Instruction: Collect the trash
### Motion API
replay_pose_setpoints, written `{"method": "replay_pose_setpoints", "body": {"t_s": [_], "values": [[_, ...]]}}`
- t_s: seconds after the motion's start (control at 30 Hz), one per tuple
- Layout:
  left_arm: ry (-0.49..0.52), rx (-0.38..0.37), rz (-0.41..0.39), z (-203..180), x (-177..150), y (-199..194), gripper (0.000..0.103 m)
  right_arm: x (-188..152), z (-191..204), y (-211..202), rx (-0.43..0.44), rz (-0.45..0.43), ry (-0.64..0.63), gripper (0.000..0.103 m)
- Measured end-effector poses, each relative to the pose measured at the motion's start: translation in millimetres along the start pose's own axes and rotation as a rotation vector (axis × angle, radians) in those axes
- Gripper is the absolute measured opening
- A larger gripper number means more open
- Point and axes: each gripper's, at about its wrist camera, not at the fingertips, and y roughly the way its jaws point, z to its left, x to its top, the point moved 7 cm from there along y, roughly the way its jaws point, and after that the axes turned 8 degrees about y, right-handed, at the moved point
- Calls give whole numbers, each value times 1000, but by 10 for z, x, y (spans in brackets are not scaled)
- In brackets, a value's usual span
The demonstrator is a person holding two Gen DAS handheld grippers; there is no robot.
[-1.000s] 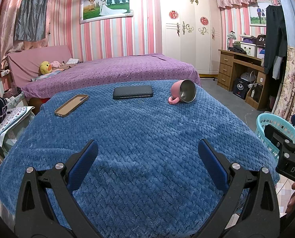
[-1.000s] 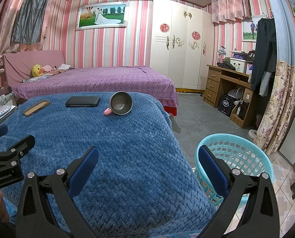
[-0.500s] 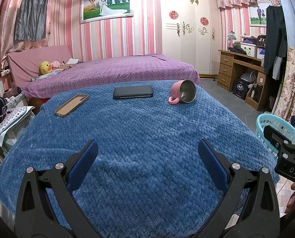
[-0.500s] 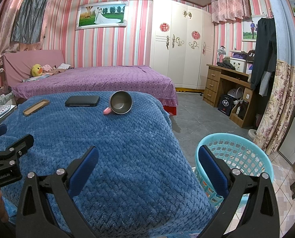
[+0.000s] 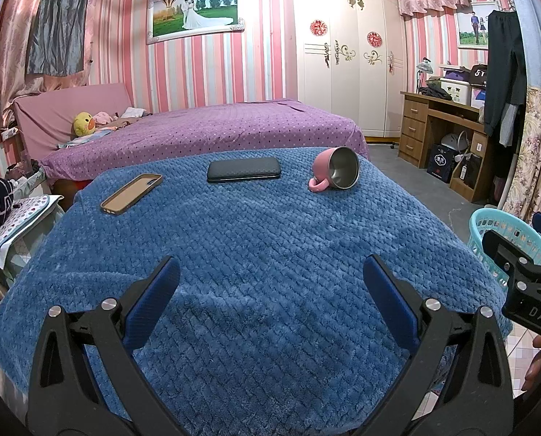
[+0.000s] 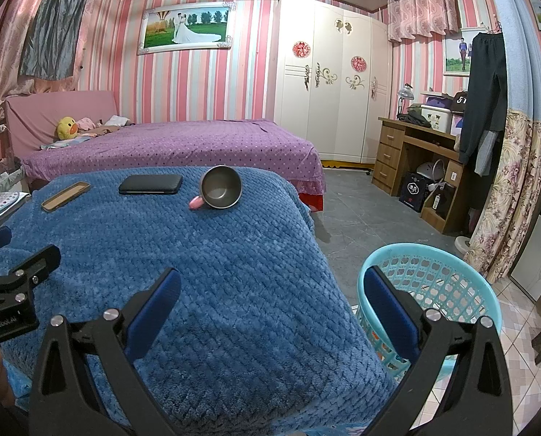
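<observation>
Both hand-held grippers [image 5: 270, 301] [image 6: 270, 301] gape wide, holding nothing; tipped mug [image 6: 220, 191] empty beside basket [image 6: 430, 290].

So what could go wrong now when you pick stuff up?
Two things, maybe. The pink cup lies tipped on its side on the soft blue blanket, so a nudge could roll it away before the fingers close. Also, I see no obvious trash: the phone case and black case might get dropped into the blue basket by mistake. Both grippers, left and right, are open and empty.
</observation>
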Motion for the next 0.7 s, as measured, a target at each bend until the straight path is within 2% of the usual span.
{"method": "replay_pose_setpoints", "body": {"t_s": [0.7], "values": [[-1,5,-6,18,29,-14,98,2,1,0,0,0,0,98]]}}
